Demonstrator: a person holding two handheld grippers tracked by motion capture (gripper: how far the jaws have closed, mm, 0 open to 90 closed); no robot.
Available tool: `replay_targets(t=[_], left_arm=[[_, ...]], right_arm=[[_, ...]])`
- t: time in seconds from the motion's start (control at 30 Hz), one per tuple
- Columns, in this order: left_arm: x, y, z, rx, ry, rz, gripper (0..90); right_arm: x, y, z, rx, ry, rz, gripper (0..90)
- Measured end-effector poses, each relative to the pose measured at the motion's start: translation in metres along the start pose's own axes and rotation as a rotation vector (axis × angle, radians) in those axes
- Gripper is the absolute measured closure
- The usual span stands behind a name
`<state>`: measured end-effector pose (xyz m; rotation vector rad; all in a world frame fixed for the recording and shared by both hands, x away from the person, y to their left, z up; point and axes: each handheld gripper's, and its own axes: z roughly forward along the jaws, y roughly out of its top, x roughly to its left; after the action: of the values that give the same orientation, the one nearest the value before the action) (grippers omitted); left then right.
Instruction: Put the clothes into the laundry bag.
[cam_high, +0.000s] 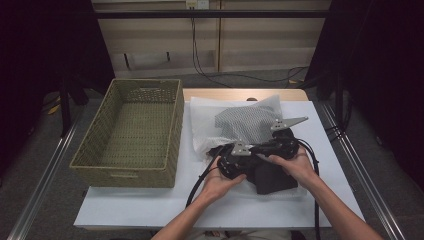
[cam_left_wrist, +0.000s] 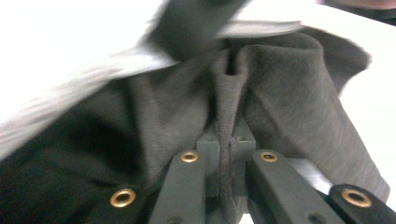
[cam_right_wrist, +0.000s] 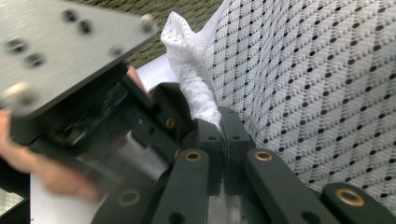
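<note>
Your left tool is pressed together on a fold of the soft dark grey cloth. Your right tool is pinching the edge of the white lacy cloth, the one with the black dots. Both cloths lie in a heap on the white worktop, just beside the woven green-brown basket. The basket has nothing in it.

It looks like you are pulling the two cloths apart. Do it slowly. Keep both tools squeezed tight so the folds do not slip out. The lacy cloth is thin, so pull it gently and do not tear it. Move your two hands away from each other, a little bit at a time. Your tools are very close together now, so watch that they do not bump. Also watch the black cables so they do not catch on the heap. Lift the dark cloth up a bit so it comes free.
</note>
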<state>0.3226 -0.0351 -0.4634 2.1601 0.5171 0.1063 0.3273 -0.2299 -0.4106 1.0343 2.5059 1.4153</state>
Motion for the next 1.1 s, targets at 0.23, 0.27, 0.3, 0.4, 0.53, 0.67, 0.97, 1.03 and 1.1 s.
replay_targets(t=[0.23,0.27,0.3,0.4,0.53,0.67,0.97,1.03,1.1], left_arm=[[0.018,0.0,0.004,-0.054,0.047,-0.062,87.5],[0.019,0.001,0.003,-0.047,0.061,-0.056,87.6],[0.021,0.003,0.003,-0.056,0.067,-0.061,87.6],[0.026,0.01,0.001,-0.076,0.091,-0.064,87.7],[0.032,0.017,0.0,-0.083,0.12,-0.062,87.8],[0.039,0.027,-0.004,-0.109,0.152,-0.064,87.9],[0.063,0.026,0.006,-0.104,0.228,-0.1,87.7],[0.067,0.023,0.011,-0.082,0.247,-0.09,87.4],[0.069,0.021,0.014,-0.083,0.243,-0.114,87.2]], right_arm=[[0.005,0.007,-0.007,-0.014,0.018,-0.006,89.5],[0.006,0.008,-0.009,-0.022,0.021,-0.007,89.5],[0.007,0.009,-0.01,-0.025,0.029,-0.008,89.5],[0.01,0.01,-0.01,-0.022,0.038,-0.015,89.5],[0.012,0.01,-0.011,-0.023,0.045,-0.011,89.6],[0.014,0.014,-0.015,-0.048,0.053,-0.008,89.6],[0.012,0.013,-0.015,-0.038,0.066,0.005,89.7],[0.01,0.01,-0.012,-0.025,0.065,0.008,89.7],[0.007,0.008,-0.01,-0.014,0.06,0.014,89.6]])
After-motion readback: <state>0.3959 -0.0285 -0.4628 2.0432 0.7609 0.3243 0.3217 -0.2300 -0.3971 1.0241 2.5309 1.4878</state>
